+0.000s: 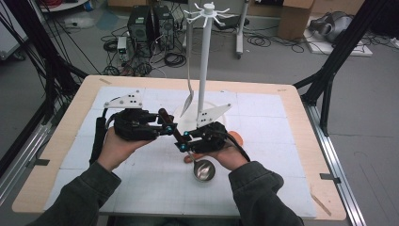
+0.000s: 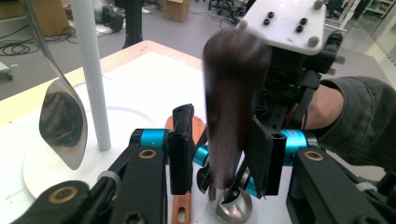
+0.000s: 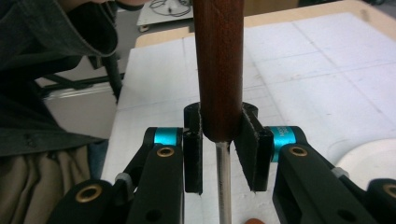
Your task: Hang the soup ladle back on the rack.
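High view: right gripper (image 1: 181,140) fingers are clamping the ladle's wooden handle (image 1: 170,125) while left gripper (image 1: 170,128) fingers are hanging open around it, needing a squarer bite.

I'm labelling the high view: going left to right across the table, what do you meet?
Left gripper → ladle's wooden handle → hanging spoon → rack pole → right gripper, its body right of the pole.
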Demonstrator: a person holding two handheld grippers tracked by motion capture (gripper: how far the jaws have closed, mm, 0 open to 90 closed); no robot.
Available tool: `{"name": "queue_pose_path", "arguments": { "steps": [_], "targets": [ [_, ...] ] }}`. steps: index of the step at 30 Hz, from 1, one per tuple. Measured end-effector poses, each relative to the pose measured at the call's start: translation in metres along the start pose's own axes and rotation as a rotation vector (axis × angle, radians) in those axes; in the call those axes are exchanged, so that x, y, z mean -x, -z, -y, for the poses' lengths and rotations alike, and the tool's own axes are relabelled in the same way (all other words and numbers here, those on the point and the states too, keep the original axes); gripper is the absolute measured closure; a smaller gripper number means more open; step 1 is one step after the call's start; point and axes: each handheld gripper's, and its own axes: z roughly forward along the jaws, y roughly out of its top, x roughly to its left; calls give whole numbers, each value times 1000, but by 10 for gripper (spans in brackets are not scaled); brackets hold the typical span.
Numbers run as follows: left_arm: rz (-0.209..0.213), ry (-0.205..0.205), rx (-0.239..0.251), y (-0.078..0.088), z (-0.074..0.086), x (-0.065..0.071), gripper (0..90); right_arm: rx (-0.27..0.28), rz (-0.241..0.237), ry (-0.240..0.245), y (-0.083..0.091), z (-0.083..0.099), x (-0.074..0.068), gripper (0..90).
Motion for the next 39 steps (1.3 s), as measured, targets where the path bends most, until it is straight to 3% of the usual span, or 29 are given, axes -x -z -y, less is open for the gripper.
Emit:
{"name": "queue_pose_path", "arguments": {
  "steps": [5, 8, 13, 17, 19, 22, 27, 31, 39],
  "targets": [
    [2, 10, 14, 0, 0, 0, 651, 21, 36, -7, 1, -3, -3, 736],
    [17, 1, 21, 1, -1, 2, 710, 21, 37, -6, 0, -4, -4, 735],
    [29, -8, 22, 1, -1, 2, 727, 22, 7, 2, 0, -4, -2, 716],
    [36, -15, 18, 2, -1, 1, 727, 63, -30, -15, 4, -7, 2, 689],
    [33, -10, 17, 2, 0, 0, 727, 56, -43, -19, 3, -7, 4, 716],
    [20, -4, 25, 1, 0, 0, 723, 53, -19, 7, 2, -8, 3, 731],
    [-43, -7, 13, -5, 1, 2, 648, 46, 52, -4, 3, -11, -2, 736],
    [-25, -8, 41, -4, 0, 4, 709, 48, 80, 4, 2, -15, -6, 736],
    [36, -30, 26, -1, -1, 5, 729, 70, -15, -13, 5, -15, 1, 662]
  ]
}}
